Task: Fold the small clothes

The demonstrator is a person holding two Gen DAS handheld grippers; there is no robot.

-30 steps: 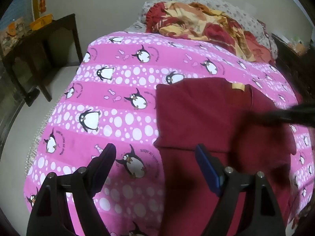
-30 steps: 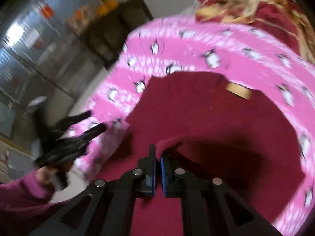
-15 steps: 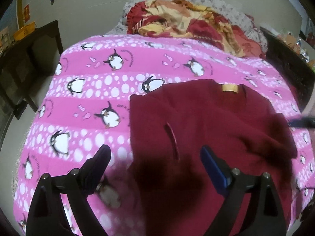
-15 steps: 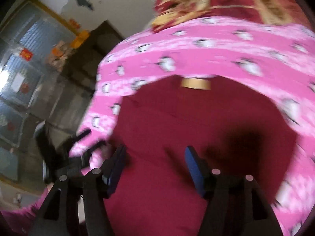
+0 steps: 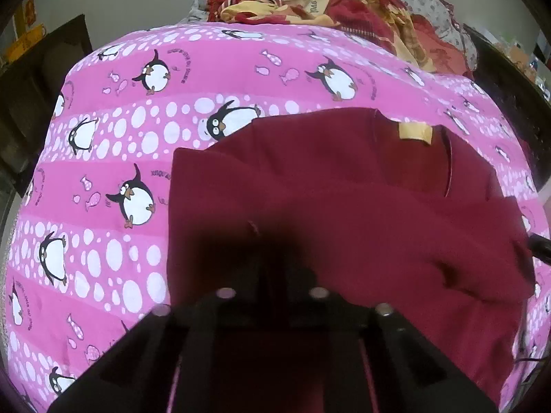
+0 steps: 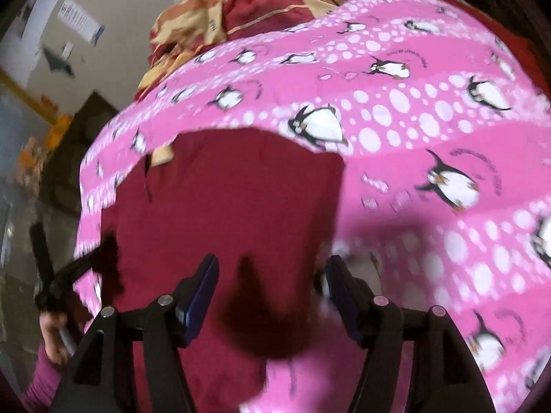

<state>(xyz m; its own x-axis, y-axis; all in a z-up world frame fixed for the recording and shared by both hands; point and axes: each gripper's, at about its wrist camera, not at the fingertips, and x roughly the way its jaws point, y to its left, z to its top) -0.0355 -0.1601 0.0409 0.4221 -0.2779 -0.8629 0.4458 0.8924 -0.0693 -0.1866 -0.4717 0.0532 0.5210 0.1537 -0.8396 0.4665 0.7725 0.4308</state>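
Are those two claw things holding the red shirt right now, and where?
Right gripper is open, holding nothing. Left gripper looks shut low on the maroon shirt; its tips are in shadow.

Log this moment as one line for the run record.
left tool: shut on maroon shirt | right tool: open above shirt | surface: penguin bedsheet

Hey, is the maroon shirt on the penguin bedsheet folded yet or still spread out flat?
Partly folded. The maroon shirt has a flap doubled over its body, with a straight edge on one side; the yellow neck label remains exposed.
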